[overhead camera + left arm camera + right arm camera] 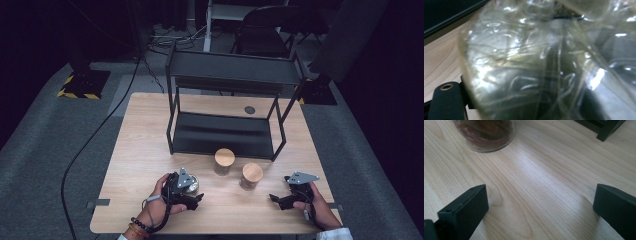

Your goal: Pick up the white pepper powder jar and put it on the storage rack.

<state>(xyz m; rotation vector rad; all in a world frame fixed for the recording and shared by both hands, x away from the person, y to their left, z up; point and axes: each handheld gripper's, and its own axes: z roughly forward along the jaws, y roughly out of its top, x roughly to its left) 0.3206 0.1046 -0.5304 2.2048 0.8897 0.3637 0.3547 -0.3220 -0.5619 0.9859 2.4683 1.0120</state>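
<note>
On the light wooden worktop (140, 150), the left claw (192, 192) sits at the near edge, clamped around a clear glass jar (536, 65) that presses right up against its camera, blurred. The right claw (541, 205) rests low over bare wood near the right edge with its jaws spread wide apart and nothing between them. Two glass jars with round wooden lids stand between the hands: one (224, 161) just in front of a black metal two-tier shelf rack (225, 135), the other (251, 176) nearer the right claw.
</note>
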